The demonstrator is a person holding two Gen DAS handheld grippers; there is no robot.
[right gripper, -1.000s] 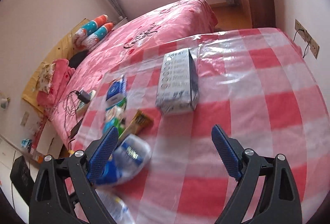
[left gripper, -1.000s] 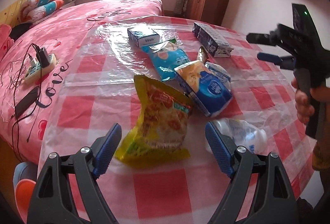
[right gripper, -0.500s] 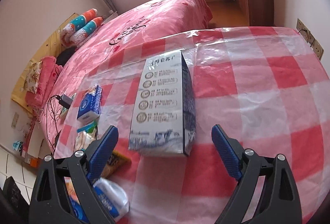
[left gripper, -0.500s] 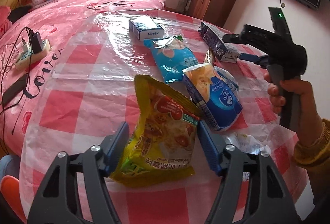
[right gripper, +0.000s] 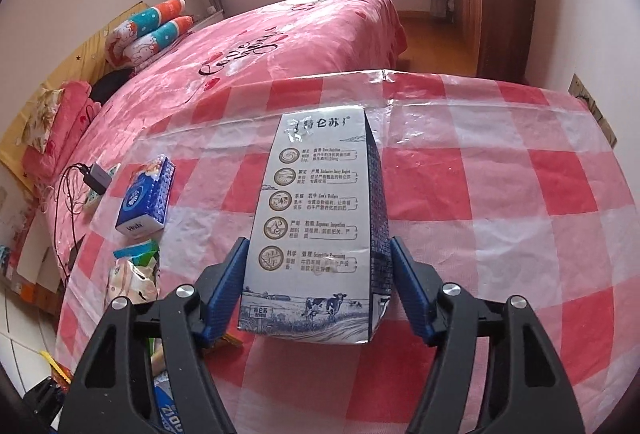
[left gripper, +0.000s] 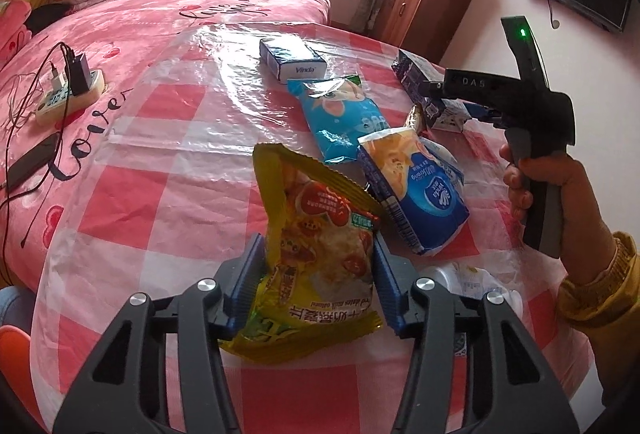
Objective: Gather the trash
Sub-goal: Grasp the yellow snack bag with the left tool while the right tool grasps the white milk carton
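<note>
A yellow snack bag (left gripper: 320, 258) lies on the red-checked table (left gripper: 168, 194). My left gripper (left gripper: 320, 282) has closed on its lower part, both blue pads pressing its sides. A grey-and-blue milk carton (right gripper: 320, 234) lies flat on the table; my right gripper (right gripper: 318, 290) has its pads against both sides of the carton's near end. In the left wrist view the right gripper (left gripper: 472, 102) sits at the carton (left gripper: 424, 90), held by a hand. Other trash: a blue snack wrapper (left gripper: 344, 118), a blue-and-white bag (left gripper: 416, 194), a crushed clear bottle (left gripper: 472, 282).
A Vinda tissue box (left gripper: 292, 58) sits at the table's far side, also in the right wrist view (right gripper: 146, 198). A power strip with chargers (left gripper: 68, 94) and a phone (left gripper: 32, 162) lie on the pink bed (left gripper: 160, 6). A wooden cabinet (left gripper: 424, 6) stands behind.
Both grippers moved forward and closed: the left one narrowed around the yellow snack bag, the right one advanced to the milk carton and closed on its near end.
</note>
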